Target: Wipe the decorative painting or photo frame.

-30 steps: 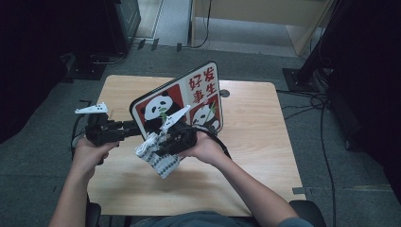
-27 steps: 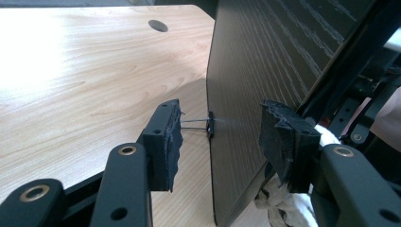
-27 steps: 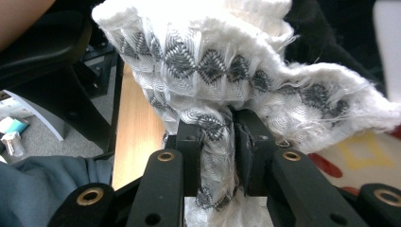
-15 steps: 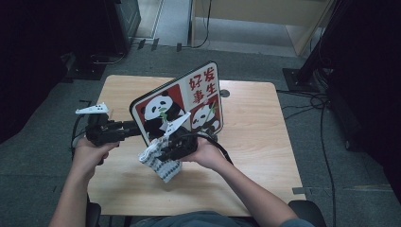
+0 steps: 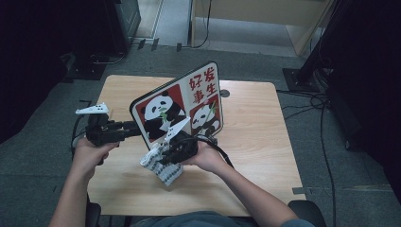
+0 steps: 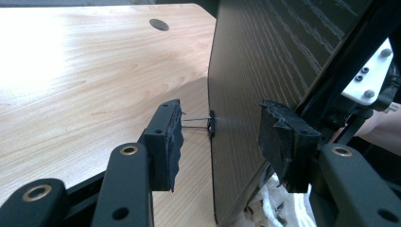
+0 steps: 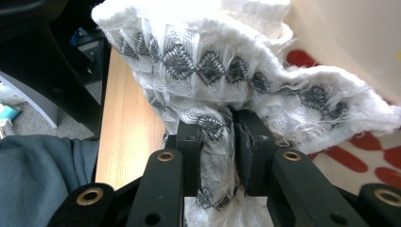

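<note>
On the pale wooden table (image 5: 265, 142) the right gripper (image 5: 163, 158) has sunk a little since a second ago, its jaws pinching a white woven cloth (image 7: 222, 80) just before the stiff panda board (image 5: 177, 106), whose edge stands between the left gripper's (image 6: 220, 142) spread jaws.

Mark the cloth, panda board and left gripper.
cloth (image 7: 222, 71), right gripper view, patterned band.
panda board (image 5: 161, 111), high view, left panda picture.
left gripper (image 6: 220, 137), left gripper view, midway between its fingertips.
</note>
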Available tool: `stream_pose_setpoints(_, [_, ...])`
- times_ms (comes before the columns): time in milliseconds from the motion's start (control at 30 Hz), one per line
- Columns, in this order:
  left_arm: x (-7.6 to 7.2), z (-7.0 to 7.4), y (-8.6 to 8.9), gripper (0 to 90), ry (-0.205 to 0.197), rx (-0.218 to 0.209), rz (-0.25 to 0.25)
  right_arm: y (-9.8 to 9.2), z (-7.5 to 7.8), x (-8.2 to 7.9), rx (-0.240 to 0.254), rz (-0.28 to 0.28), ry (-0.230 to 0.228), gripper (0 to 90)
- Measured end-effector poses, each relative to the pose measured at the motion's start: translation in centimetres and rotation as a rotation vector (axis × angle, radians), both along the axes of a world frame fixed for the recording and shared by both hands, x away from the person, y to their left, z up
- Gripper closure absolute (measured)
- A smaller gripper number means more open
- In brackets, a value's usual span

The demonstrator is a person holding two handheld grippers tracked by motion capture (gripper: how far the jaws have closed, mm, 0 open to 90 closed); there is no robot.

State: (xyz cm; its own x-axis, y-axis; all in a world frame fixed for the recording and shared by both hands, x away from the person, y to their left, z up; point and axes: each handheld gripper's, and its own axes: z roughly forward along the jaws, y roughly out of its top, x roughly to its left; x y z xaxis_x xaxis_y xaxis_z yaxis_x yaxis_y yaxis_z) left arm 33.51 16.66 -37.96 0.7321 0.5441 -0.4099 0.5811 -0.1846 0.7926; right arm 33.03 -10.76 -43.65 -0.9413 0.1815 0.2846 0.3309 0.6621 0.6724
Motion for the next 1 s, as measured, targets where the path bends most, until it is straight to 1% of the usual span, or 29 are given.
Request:
stream_pose_setpoints(67, [0.0, 0.0, 0.0, 50.1, -0.001, -0.001, -0.001, 0.0, -0.2, 0.0, -0.001, 0.003, -0.007, 74.2])
stream_pose_setpoints(133, [0.0, 0.0, 0.0, 50.0, 0.0, 0.002, -0.004, -0.1, -0.4, -0.1, -0.007, 0.0, 0.003, 74.2])
stream_pose_setpoints(233, [0.0, 0.0, -0.1, 50.0, 0.001, 0.003, -0.004, -0.4, -1.0, -0.1, -0.002, -0.004, 0.016, 74.2])
stream_pose_setpoints(333, [0.0, 0.0, -0.2, 50.1, 0.003, 0.006, -0.003, -0.6, -1.7, 0.0, -0.005, -0.008, 0.039, 74.2])
stream_pose_setpoints(467, [0.0, 0.0, -0.2, 50.1, 0.002, 0.005, -0.003, -0.8, -2.2, -0.1, -0.003, -0.009, 0.044, 74.2])
stream_pose_setpoints(633, [0.0, -0.1, -0.1, 49.8, 0.005, 0.003, -0.002, -0.8, -2.8, -0.1, -0.017, -0.011, 0.054, 74.2])
stream_pose_setpoints(667, [0.1, -0.1, -0.1, 49.5, 0.006, 0.003, -0.002, -0.8, -2.8, -0.1, -0.019, -0.012, 0.06, 74.2])
stream_pose_setpoints(867, [0.1, -0.1, -0.1, 48.9, 0.009, 0.006, -0.001, -0.8, -3.1, -0.1, -0.028, -0.007, 0.061, 74.2])
stream_pose_setpoints(1000, [0.1, -0.1, -0.1, 48.4, 0.011, 0.005, -0.002, -0.7, -3.3, -0.1, -0.039, -0.009, 0.08, 74.2])
